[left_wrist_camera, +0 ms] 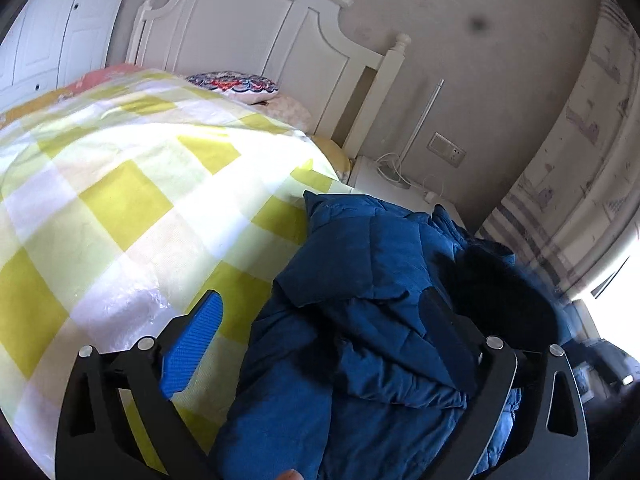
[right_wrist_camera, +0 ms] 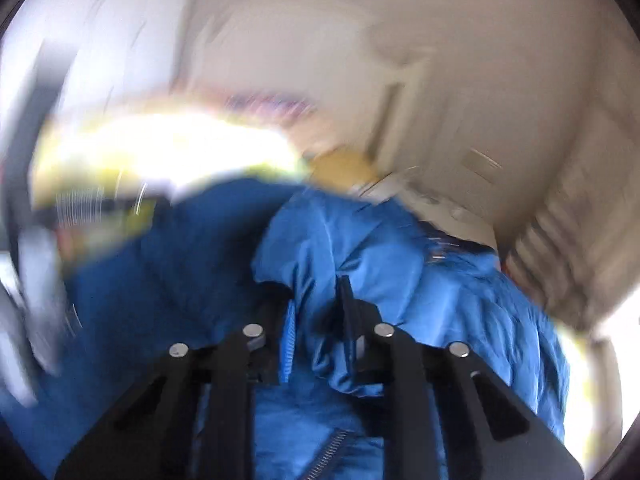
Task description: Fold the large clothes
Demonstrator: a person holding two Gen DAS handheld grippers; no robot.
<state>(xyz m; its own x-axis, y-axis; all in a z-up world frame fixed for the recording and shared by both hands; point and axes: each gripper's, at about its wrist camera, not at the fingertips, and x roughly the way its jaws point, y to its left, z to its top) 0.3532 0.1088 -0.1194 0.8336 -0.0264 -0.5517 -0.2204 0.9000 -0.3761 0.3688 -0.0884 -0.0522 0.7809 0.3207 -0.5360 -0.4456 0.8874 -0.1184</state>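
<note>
Premises: home bedroom — white panelled headboard [left_wrist_camera: 256, 28], yellow-checked bedspread [left_wrist_camera: 132, 184], patterned pillow [left_wrist_camera: 234, 84], bedside cabinet [left_wrist_camera: 384, 180], curtain [left_wrist_camera: 580, 168].

A bed with a yellow-and-white checked cover [left_wrist_camera: 132, 184] stretches ahead and to the left of the left tool. At its far end stands a white headboard [left_wrist_camera: 256, 28], with a patterned pillow [left_wrist_camera: 236, 84] lying just before it. Ahead and to the right, a white nightstand [left_wrist_camera: 384, 184] carries coiled white cables [left_wrist_camera: 390, 166]; above it a wall socket [left_wrist_camera: 447, 149] sits on the beige wall. A striped curtain [left_wrist_camera: 576, 184] hangs far right, white wardrobe doors [left_wrist_camera: 52, 36] far left
</note>
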